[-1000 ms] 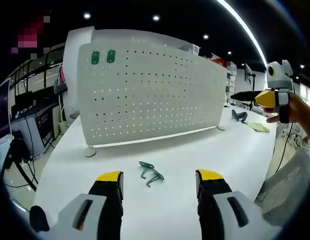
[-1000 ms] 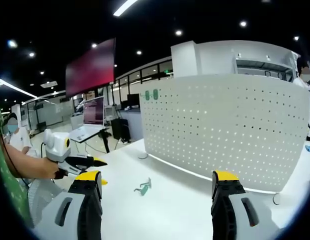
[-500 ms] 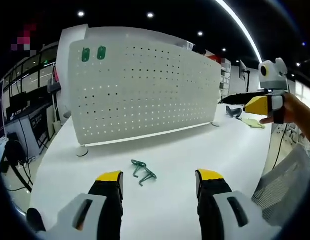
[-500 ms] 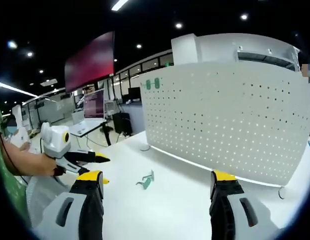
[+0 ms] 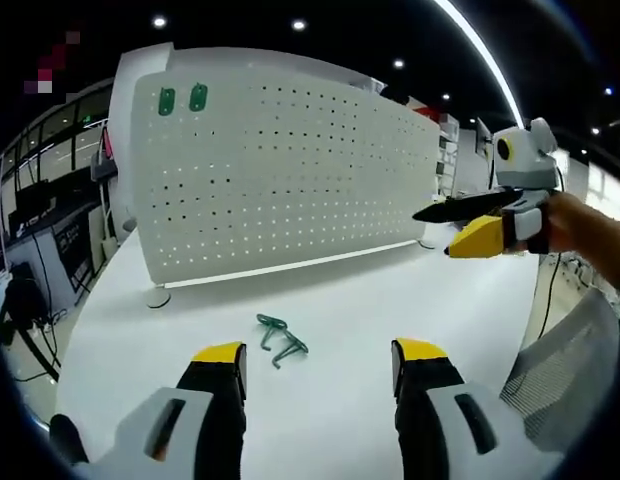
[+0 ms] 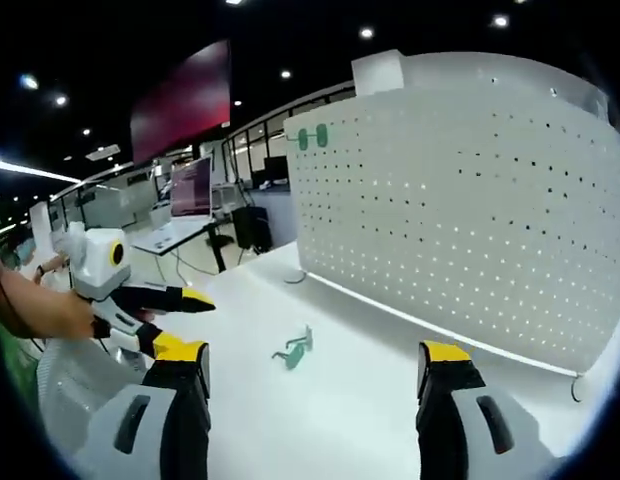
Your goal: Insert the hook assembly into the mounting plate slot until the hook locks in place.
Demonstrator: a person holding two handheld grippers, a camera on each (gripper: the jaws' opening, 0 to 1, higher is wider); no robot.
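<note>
Left gripper view: the left gripper (image 5: 315,370) rises from the bottom with its two yellow-tipped jaws spread wide and nothing between them. Just beyond the tips, on the white table (image 5: 410,300), lie the green hooks (image 5: 279,339) (they look like two tangled together, though the small shapes are hard to separate). Behind them stands one white pegboard (image 5: 290,170), upright on round feet, with two green pegs (image 5: 182,100) already fixed at its upper left corner. At the right, a hand holds the right gripper (image 5: 460,228) above the table, its jaws slightly apart and empty. Compared with a second ago, the hooks sit nearer the left jaws and the right gripper hangs lower and closer in, so both tools seem to be closing on the hooks; no grasp has begun.

Right gripper view: the right gripper (image 6: 315,365) also stands released, jaws wide. The green hooks (image 6: 294,349) lie on the table between it and the pegboard (image 6: 470,190), still untouched. The left gripper (image 6: 185,320), held by a hand, enters from the left. The two green pegs (image 6: 312,137) mark the board's top corner.
</note>
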